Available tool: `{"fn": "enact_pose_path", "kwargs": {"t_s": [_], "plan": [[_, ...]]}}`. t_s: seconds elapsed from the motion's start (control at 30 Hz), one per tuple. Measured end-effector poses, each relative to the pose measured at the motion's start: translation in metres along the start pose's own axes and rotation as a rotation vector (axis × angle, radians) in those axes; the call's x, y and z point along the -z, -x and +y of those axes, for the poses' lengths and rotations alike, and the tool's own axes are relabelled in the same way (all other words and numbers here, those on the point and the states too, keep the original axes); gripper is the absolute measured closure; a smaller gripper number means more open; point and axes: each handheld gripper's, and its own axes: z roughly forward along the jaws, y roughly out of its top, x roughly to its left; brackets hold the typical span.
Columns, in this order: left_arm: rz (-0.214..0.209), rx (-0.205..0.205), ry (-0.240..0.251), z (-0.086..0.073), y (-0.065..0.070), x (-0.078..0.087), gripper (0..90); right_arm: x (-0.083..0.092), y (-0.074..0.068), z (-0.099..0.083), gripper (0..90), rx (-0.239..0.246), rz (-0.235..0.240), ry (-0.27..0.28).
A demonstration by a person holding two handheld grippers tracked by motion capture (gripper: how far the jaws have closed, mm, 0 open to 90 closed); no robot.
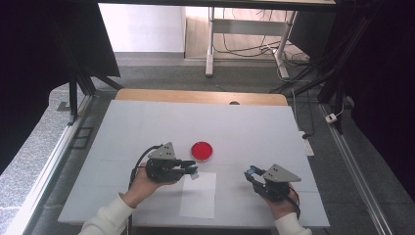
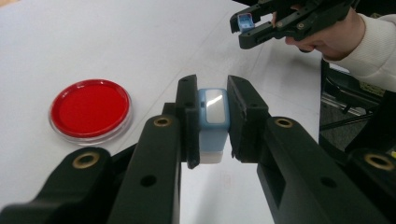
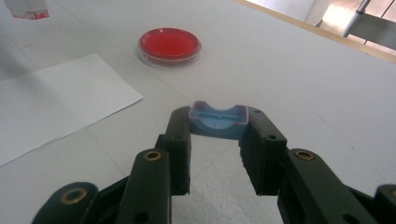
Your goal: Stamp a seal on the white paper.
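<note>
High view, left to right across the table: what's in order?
Left gripper shut on a small blue-and-white stamp-like block → round red dish with clear rim → right gripper shut on a small blue cap. The white paper sheet overlaps, so skipped.

white block (image 3: 28,8) cut by frame top, its upper part unseen

I held the left tongs (image 1: 192,170) low over the table, pointing toward my right, their black jaws clamped on a small blue-and-white piece (image 2: 212,122). My left hand (image 1: 142,185) gripped the body from behind, sleeve trailing toward me. The right tongs (image 1: 253,172) pointed away and to the left, jaws pinched on a little blue cap (image 3: 218,121), with my right hand (image 1: 283,204) beneath.
</note>
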Motion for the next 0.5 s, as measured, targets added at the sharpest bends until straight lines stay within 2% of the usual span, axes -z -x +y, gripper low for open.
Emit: {"fn": "enact_pose_path", "kwargs": {"t_s": [0.27, 0.5], "plan": [[-0.026, -0.005, -0.021, -0.009, 0.01, -0.007, 74.8, -0.001, 0.0, 0.0, 64.1, 0.001, 0.001, -0.004], [-0.017, -0.009, -0.054, -0.016, 0.012, -0.017, 74.8, -0.002, -0.001, 0.0, 64.1, 0.007, 0.0, -0.01]]}}
